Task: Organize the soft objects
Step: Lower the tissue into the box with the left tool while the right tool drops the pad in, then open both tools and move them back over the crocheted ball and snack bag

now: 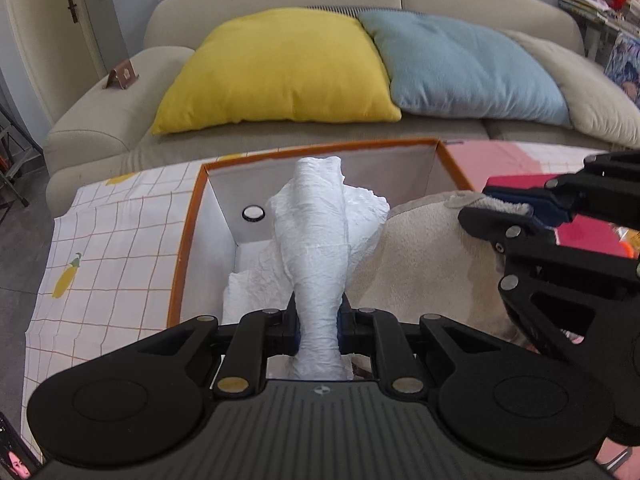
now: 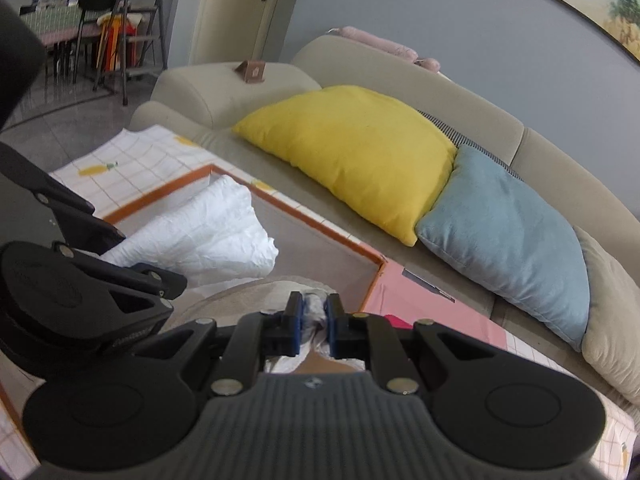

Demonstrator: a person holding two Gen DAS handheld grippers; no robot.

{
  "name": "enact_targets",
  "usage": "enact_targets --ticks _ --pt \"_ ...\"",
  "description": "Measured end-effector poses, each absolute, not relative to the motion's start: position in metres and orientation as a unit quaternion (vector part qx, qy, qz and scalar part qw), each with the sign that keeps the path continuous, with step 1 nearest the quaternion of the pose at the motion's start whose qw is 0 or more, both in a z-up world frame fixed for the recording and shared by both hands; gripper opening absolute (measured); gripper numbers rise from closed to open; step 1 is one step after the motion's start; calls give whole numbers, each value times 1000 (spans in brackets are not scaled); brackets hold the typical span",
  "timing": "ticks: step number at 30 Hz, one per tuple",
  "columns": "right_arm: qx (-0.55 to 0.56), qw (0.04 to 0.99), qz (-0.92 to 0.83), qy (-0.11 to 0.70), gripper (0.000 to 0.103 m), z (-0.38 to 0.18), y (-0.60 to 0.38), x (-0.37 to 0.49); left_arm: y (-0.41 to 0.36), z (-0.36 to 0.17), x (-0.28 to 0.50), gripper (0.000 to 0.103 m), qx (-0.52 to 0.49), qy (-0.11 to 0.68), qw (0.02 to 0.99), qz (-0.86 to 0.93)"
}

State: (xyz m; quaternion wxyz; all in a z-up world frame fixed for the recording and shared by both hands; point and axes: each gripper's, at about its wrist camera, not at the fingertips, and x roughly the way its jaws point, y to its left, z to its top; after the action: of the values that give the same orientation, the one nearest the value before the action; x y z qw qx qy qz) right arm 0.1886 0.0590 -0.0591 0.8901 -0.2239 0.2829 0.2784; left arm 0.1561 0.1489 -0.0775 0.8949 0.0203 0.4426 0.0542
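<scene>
Over orange-rimmed box [image 1: 188, 236] — left claw [image 1: 319, 326] pinching white cloth [image 1: 320, 240], ring-shaped grommet [image 1: 253, 213]

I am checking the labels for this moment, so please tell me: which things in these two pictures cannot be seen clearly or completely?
- Floor of the orange-rimmed box: left wrist view, covered by the white cloth and beige pillow.
- What the right gripper pinches: right wrist view, only a small whitish bunch shows between its pads.
- Beige pillow's lower part: both views, behind the gripper bodies.
- Red item: left wrist view, hidden by the right gripper.
</scene>
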Motion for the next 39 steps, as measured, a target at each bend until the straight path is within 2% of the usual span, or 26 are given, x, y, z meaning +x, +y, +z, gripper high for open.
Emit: enact_targets --ticks 5,8,10,13,15,19,21,23,26,29,39 --pt "-245 881 279 293 10 -72 68 198 151 -94 165 16 35 465 883 54" --pt "-257 877 280 295 12 -78 73 199 152 -99 166 21 41 471 879 58" --pt "-266 876 277 291 16 -81 75 201 152 -98 166 27 49 467 881 62" --pt "-261 880 273 288 24 -78 74 203 152 -92 163 28 54 454 887 66" --pt "-254 883 272 287 30 -74 71 204 151 -86 163 34 55 448 890 67" --pt "-251 887 267 281 33 -66 66 203 150 -71 158 45 51 428 899 79" --pt "-249 891 263 273 45 -59 63 199 148 -60 154 58 53 410 906 89" --pt "-247 897 255 263 53 -52 58 197 145 -50 150 63 55 395 912 93" --pt "-235 903 248 259 55 -40 49 193 142 -34 141 65 46 376 921 95" --pt "-221 910 240 254 60 -28 35 186 135 -17 125 74 28 342 934 100" --pt "-154 934 212 241 63 -5 -32 132 80 17 73 74 19 266 962 63"
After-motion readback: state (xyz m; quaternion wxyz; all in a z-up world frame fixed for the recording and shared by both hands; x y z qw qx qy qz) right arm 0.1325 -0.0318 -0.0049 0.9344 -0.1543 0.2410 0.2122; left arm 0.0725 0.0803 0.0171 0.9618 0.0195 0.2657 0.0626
